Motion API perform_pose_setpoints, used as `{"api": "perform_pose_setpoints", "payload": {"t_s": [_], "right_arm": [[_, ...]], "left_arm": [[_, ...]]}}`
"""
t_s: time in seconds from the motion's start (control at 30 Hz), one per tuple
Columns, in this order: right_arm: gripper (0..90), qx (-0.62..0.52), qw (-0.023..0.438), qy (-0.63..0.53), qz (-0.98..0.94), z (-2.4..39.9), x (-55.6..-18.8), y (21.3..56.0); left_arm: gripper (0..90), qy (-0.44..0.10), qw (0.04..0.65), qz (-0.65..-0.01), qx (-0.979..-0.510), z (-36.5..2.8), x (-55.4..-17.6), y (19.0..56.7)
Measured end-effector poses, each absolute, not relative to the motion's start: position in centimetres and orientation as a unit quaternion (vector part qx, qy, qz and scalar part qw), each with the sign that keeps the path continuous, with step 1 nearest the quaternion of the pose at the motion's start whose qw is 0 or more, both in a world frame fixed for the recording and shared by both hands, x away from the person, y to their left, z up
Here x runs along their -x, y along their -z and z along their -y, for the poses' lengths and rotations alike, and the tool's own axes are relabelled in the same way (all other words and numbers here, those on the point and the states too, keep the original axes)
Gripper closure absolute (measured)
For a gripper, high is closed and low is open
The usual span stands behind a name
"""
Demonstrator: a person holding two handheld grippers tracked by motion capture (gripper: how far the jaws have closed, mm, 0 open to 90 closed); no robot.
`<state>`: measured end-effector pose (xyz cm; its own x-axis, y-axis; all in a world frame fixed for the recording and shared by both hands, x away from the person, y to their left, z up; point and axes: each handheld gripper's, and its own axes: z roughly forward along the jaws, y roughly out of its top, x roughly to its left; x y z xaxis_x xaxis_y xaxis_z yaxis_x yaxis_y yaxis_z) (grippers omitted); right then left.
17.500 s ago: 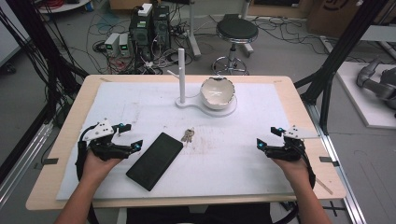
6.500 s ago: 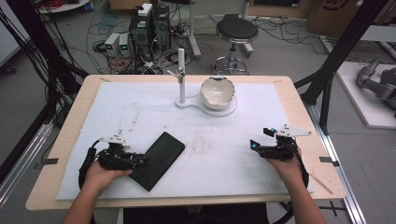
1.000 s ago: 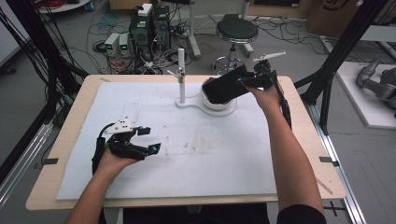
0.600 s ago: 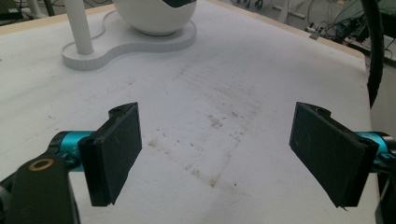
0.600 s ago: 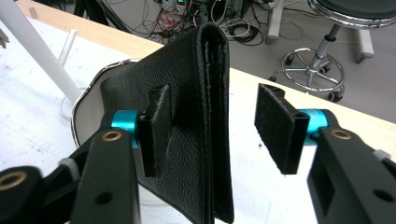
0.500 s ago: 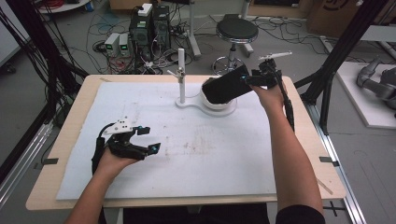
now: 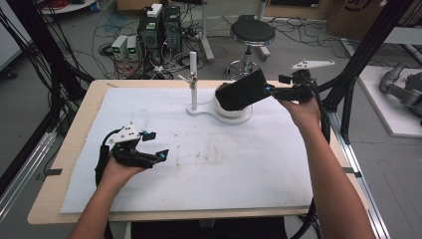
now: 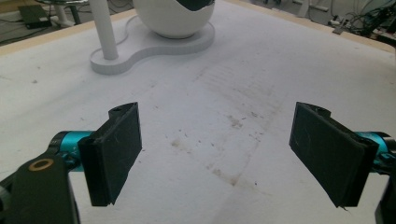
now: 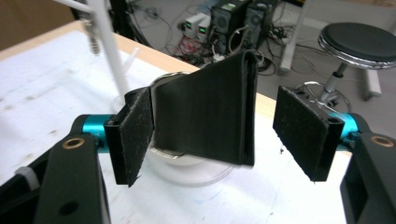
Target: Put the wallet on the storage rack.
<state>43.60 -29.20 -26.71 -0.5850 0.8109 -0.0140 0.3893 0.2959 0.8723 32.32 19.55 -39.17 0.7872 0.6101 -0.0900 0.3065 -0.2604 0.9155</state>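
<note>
The wallet (image 7: 242, 89), a black folded one, rests across the rim of the white bowl (image 7: 234, 110) at the far side of the bench (image 7: 164, 124), tilted, with its right end up towards the right gripper (image 7: 275, 90). That gripper's jaws have just been opening and now stand wide; in the right gripper view the wallet (image 9: 205, 107) sits between the pads, close against or touching the left one and clear of the right, so nothing clamps it. The left gripper (image 7: 158, 145) rests near the front left of the bench, jaws wide apart and empty, as the left gripper view (image 8: 219, 154) shows.

The wallet looks light, fairly flat and a little pliant, with a matte skin that felt pads should hold without slipping; it seems robust rather than fragile. It would probably flex if pinched at a loose edge, so the folded spine or the thick middle across its narrow width looks the safest place to take hold. Perched on a rim as it is, a nudge could tip it off or into the bowl.

The wallet hides the bowl's inside, and how firmly it is seated there cannot be made out. Small things hang from the arm of the white post (image 7: 192, 79); they are too small to tell. Whether the wallet holds anything is unknown
</note>
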Motion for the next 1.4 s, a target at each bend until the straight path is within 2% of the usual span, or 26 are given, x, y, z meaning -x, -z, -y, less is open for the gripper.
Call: {"api": "perform_pose_setpoints", "payload": {"t_s": [0.43,0.77,1.1,1.4], "right_arm": [[23.8,-0.343,0.22,-0.497,-0.766,32.0,-37.5,28.2],[20.4,-0.338,0.203,-0.528,-0.752,32.7,-34.5,31.6],[20.1,-0.339,0.186,-0.54,-0.747,32.6,-32.3,36.4],[19.8,-0.336,0.177,-0.54,-0.751,32.7,-32.2,37.9]], "left_arm": [[16.9,-0.154,0.529,-0.303,-0.777,-20.3,-32.4,39.2],[16.9,-0.154,0.534,-0.305,-0.773,-20.6,-32.4,39.3],[16.9,-0.154,0.536,-0.31,-0.77,-20.7,-32.5,39.6],[16.9,-0.151,0.532,-0.313,-0.772,-20.6,-32.8,40.3]]}}
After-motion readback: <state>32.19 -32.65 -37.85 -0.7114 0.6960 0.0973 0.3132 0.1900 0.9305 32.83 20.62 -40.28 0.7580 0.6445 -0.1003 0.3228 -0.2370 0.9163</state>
